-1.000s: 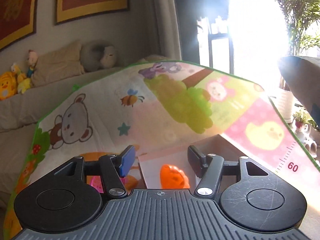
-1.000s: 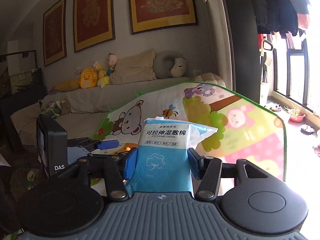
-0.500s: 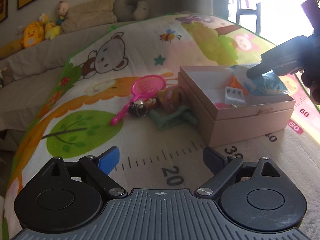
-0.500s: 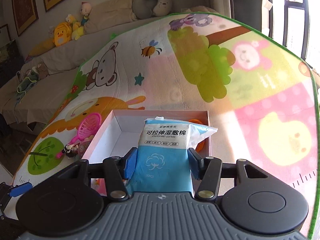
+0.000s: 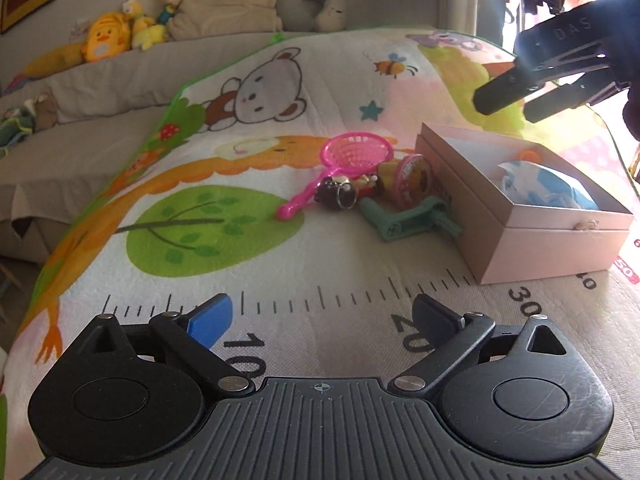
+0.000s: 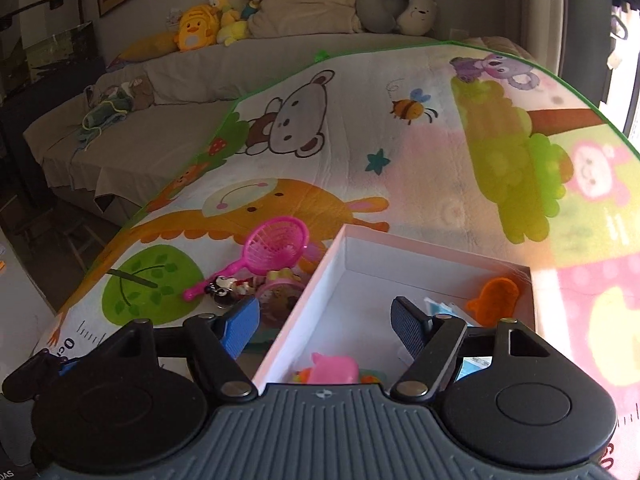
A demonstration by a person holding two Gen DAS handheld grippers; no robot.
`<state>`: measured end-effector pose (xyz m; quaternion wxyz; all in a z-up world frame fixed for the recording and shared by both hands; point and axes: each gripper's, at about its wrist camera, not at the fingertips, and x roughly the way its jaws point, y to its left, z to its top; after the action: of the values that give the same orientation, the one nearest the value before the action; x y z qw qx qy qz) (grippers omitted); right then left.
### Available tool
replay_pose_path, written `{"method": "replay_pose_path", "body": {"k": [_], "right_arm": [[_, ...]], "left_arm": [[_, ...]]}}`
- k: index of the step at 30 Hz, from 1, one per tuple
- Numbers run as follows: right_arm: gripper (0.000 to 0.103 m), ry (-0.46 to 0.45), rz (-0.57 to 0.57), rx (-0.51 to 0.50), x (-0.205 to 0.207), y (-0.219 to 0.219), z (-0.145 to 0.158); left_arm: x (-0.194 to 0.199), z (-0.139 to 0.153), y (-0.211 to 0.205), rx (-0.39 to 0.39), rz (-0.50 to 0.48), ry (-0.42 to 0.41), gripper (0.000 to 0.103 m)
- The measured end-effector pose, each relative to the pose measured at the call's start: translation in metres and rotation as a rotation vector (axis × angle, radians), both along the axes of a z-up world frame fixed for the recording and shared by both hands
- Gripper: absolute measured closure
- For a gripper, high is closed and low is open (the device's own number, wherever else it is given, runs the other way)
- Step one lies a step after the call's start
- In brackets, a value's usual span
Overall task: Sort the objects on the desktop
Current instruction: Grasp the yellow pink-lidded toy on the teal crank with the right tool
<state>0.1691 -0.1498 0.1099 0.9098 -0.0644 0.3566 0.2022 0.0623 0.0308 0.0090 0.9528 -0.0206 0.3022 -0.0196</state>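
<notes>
A pink box (image 5: pixel 532 240) sits on the cartoon play mat (image 5: pixel 240 152). The blue and white wet cotton packet (image 5: pixel 552 190) lies inside it. My right gripper (image 6: pixel 324 322) is open and empty above the box (image 6: pixel 332 256), and shows in the left wrist view (image 5: pixel 516 100). Inside the box I see an orange fish mould (image 6: pixel 496 296) and a pink toy (image 6: pixel 334 368). Left of the box lie a pink toy net (image 5: pixel 344 160), a dark keychain figure (image 5: pixel 336 194), a round pink tin (image 5: pixel 408 178) and a green tool (image 5: pixel 412 224). My left gripper (image 5: pixel 324 320) is open and empty, low over the mat's ruler marks.
A beige sofa (image 6: pixel 168 112) with plush toys (image 6: pixel 196 32) and cushions runs behind the mat. The mat's green edge (image 5: pixel 160 120) falls off at the left. A bright window is at the right.
My right gripper opened and let the cotton packet drop into the box, then lifted slightly. My left gripper tilted down toward the mat and opened wide.
</notes>
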Motion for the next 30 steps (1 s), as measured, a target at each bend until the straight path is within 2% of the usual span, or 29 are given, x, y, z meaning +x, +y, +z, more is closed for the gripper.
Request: {"method": "replay_pose_path", "body": {"k": [3,5,9,12,16,21,30], "right_arm": [[0.029,0.005,0.065,-0.095,0.016,0.044,-0.011],[0.033,0.014,0.083,-0.170,0.030,0.069,-0.024],[0.044,0.022,0.040,-0.318,0.061,0.098,-0.051],[0.046,0.050,0.014,-0.356,0.081,0.105,-0.064],[0.046,0.061,0.002,-0.347,0.093,0.109,-0.065],[0.046,0.149,0.015,-0.291,0.096,0.111,-0.067],[0.053,0.239,0.028,-0.184,0.070,0.099,-0.063]], "left_arm": [[0.000,-0.001,0.005,-0.033,0.005,0.002,0.003],[0.001,-0.002,0.008,-0.051,0.005,0.004,0.002],[0.003,-0.004,0.012,-0.090,0.002,0.011,0.002],[0.005,-0.005,0.016,-0.114,0.009,0.029,0.002],[0.003,-0.004,0.015,-0.113,0.006,0.019,0.002],[-0.002,-0.001,0.012,-0.085,-0.001,0.000,0.001],[-0.005,0.001,0.007,-0.043,-0.029,0.005,0.001]]}}
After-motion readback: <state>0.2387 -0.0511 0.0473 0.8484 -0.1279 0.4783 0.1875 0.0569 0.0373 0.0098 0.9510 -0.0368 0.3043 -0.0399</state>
